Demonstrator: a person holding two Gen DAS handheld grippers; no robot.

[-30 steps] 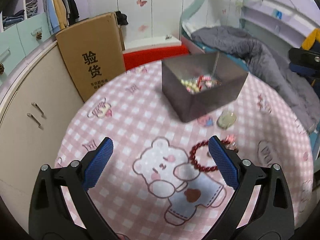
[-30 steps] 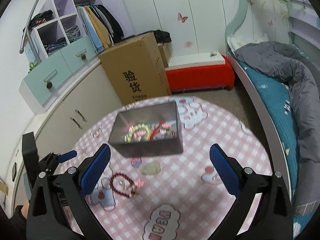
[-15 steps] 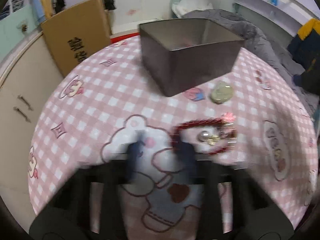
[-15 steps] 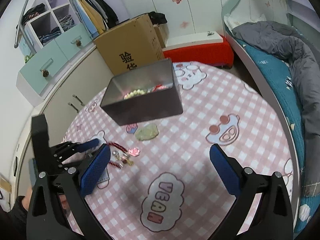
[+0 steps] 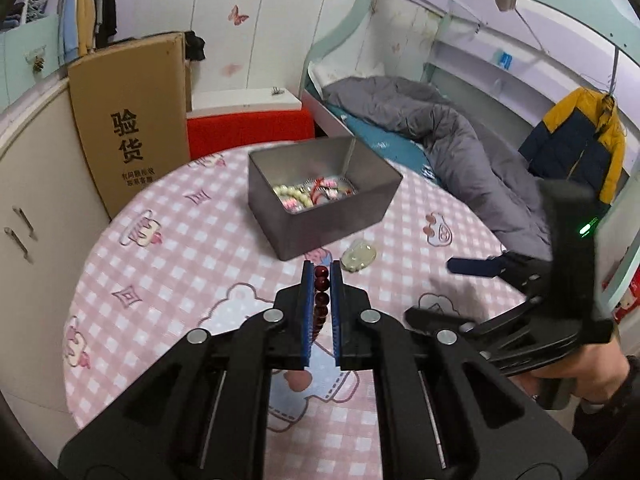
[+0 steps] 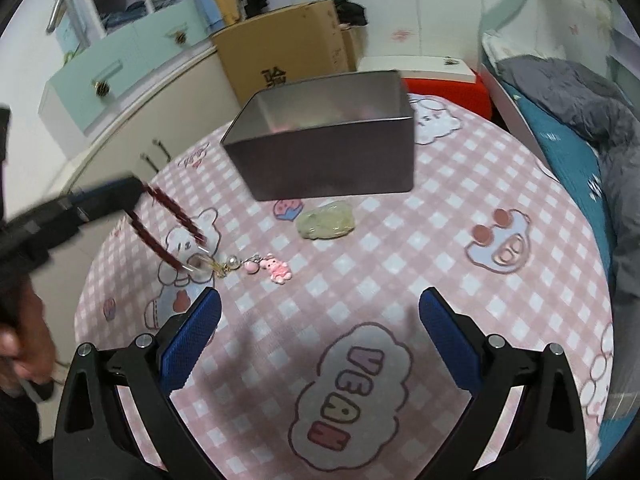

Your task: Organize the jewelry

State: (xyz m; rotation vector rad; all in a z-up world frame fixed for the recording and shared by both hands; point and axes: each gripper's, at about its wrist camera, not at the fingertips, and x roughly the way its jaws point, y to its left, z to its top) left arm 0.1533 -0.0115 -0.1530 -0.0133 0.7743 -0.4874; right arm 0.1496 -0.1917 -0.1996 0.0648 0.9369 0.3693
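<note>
Where the round worktop [image 6: 400, 280] fills both views, its pink checked cloth with cartoon bears and a "YEAH" cloud carries everything the task concerns. Behind it stand a cardboard box [image 5: 128, 120] with printed characters, leaning against pale cabinets, and a bed with a grey quilt [image 5: 440, 128] to the right.

Toward the far side of the worktop sits a grey metal tin [image 5: 320, 200], open at the top; the left wrist view shows pale beads and pink and red pieces lying in it. Just in front of the tin, on the cloth, lies a pale green jade-like pendant [image 6: 326, 222], near but apart from the tin's wall.

The left hand-held gripper [image 5: 321, 276] is clenched on a dark red bead bracelet [image 5: 321, 292]: beads sit lined up between its blue pads. In the right wrist view the bracelet's two strands run taut from that hand-held gripper down to a cluster of charms [image 6: 240, 266], a clear bead, small bells and a pink bear figure, which seem to rest on the cloth, though contact is hard to judge.

The right hand-held gripper [image 6: 320, 320] stands released, its blue pads wide apart with nothing between them, hovering over the cloth near the charms.
</note>
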